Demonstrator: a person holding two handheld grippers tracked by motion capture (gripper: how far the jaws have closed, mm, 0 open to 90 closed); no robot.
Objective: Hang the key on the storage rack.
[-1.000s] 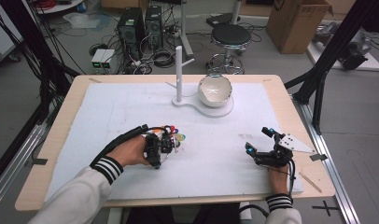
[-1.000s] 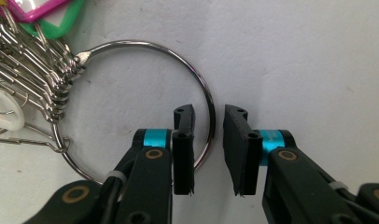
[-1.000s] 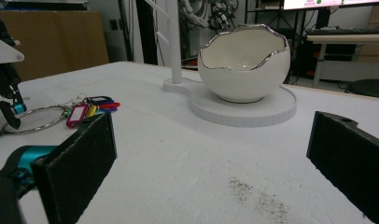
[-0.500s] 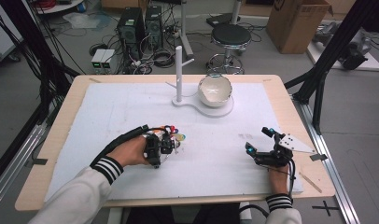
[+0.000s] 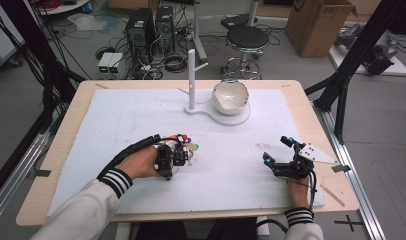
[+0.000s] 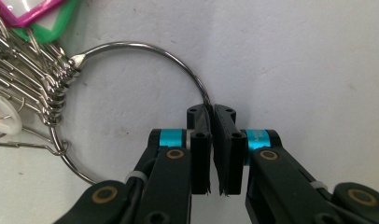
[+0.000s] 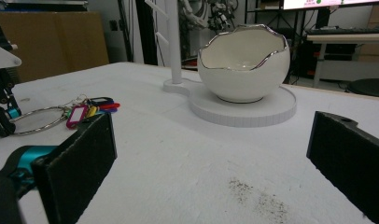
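A large steel key ring (image 6: 131, 45) lies on the white mat with several small rings and coloured tags (image 6: 36, 16) bunched on it. My left gripper (image 6: 211, 112) has just been closing and now pinches the ring's wire between its pads. In the high view that gripper (image 5: 183, 155) sits left of centre with the tags (image 5: 189, 146) at its tip. My right gripper (image 5: 278, 150) rests at the right, open with nothing between its pads (image 7: 80, 158). From there the key ring (image 7: 38, 112) and tags (image 7: 78, 115) lie far to the left.
A white eggshell-shaped bowl (image 5: 231, 96) stands on a round white base (image 5: 241, 119) at the back centre. Beside it rises a white post with pegs (image 5: 191, 80). A dark smudge (image 7: 253, 196) marks the mat ahead of the right gripper. The wooden table edge (image 5: 71, 130) frames the mat.
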